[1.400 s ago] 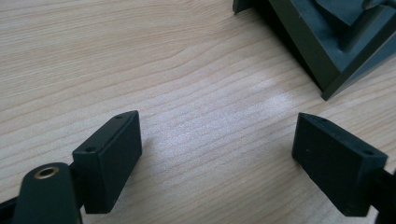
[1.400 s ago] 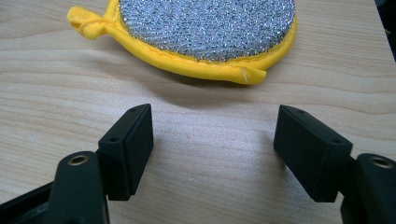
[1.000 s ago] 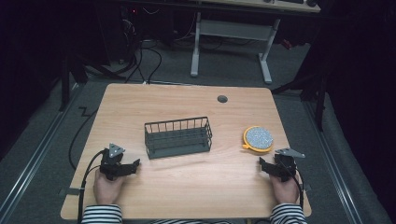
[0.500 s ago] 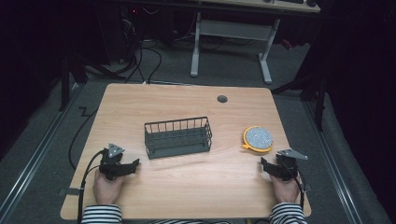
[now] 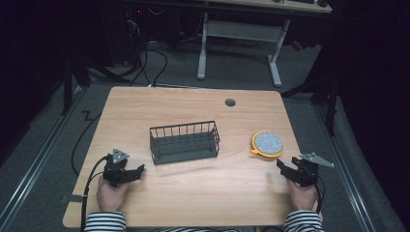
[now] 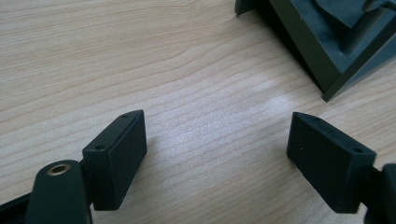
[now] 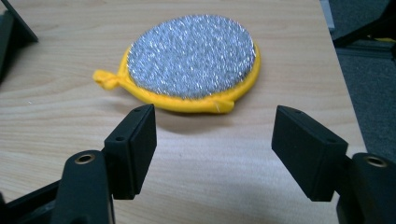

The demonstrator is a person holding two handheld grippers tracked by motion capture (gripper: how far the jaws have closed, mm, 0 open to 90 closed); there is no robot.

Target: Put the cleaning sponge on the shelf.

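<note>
We hold the right gripper (image 7: 212, 149) just short of the scrubber (image 7: 191, 56), jaws apart; left gripper (image 6: 215, 158) likewise apart. Risk: the 2 jaws skid over its low rim.

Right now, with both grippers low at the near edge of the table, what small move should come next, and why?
Probably ease the right gripper forward toward the round scouring pad. Its jaws stand open and empty with bare wood between them, and the pad lies flat just ahead, apart from them. The left gripper is open too, with the wire basket off to its side, so it can likely wait.
</note>
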